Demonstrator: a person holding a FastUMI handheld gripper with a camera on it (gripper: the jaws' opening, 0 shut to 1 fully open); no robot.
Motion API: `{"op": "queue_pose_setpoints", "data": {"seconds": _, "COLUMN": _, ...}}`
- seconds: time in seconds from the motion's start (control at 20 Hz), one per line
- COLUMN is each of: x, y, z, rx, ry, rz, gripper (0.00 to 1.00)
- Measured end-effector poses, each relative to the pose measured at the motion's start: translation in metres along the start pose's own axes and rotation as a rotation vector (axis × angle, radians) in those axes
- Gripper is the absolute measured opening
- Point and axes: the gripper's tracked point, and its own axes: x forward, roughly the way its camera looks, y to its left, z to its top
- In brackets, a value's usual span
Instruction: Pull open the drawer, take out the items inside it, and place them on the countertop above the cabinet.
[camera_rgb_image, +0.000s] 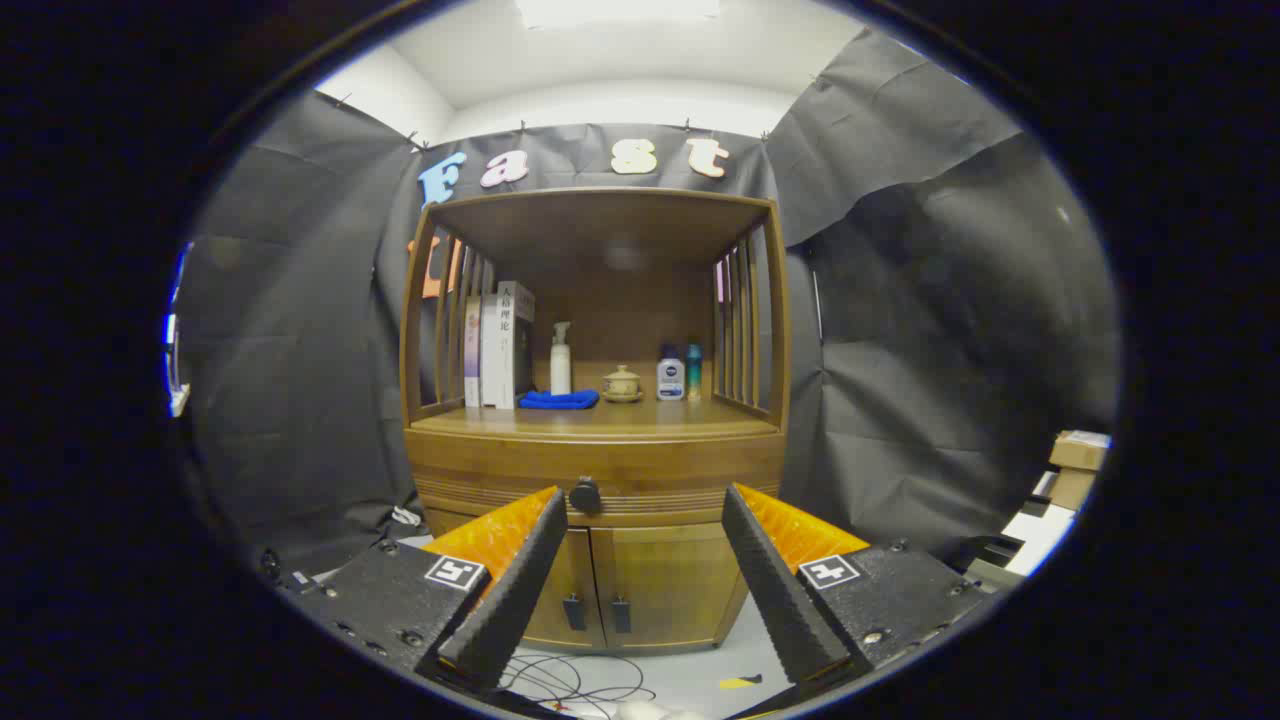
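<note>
Because the drawer is closed, the cabinet (595, 540) faces the tool (640, 505) squarely; its desk (600, 415) carries books at the left edge, and the drawer knob (585, 495) sits beyond the spread, empty fingers.

Beyond the jaws we see a brown wooden cabinet (594, 450) with a black drawer knob (584, 495), a folded blue cloth (558, 400) and a white pump bottle (560, 360).
</note>
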Motion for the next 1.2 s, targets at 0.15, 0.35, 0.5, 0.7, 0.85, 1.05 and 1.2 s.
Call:
{"op": "queue_pose_setpoints", "data": {"seconds": 0.15, "x": 0.0, "y": -0.003, "z": 0.001, "rx": -0.009, "ry": 0.001, "rz": -0.003, "gripper": 0.99}}
{"op": "queue_pose_setpoints", "data": {"seconds": 0.35, "x": 0.0, "y": -0.004, "z": 0.001, "rx": -0.012, "ry": 0.006, "rz": -0.002, "gripper": 0.99}}
{"op": "queue_pose_setpoints", "data": {"seconds": 0.5, "x": 0.002, "y": -0.005, "z": 0.001, "rx": -0.018, "ry": 0.012, "rz": -0.001, "gripper": 0.99}}
{"op": "queue_pose_setpoints", "data": {"seconds": 0.7, "x": 0.002, "y": -0.006, "z": 0.003, "rx": -0.017, "ry": 0.016, "rz": 0.001, "gripper": 0.99}}
{"op": "queue_pose_setpoints", "data": {"seconds": 0.85, "x": 0.009, "y": -0.006, "z": 0.008, "rx": -0.031, "ry": 0.007, "rz": -0.002, "gripper": 0.99}}
{"op": "queue_pose_setpoints", "data": {"seconds": 1.05, "x": 0.036, "y": 0.003, "z": 0.013, "rx": -0.026, "ry": 0.007, "rz": 0.013, "gripper": 0.99}}
{"op": "queue_pose_setpoints", "data": {"seconds": 1.2, "x": 0.069, "y": 0.016, "z": 0.011, "rx": -0.042, "ry": 0.017, "rz": 0.034, "gripper": 0.99}}
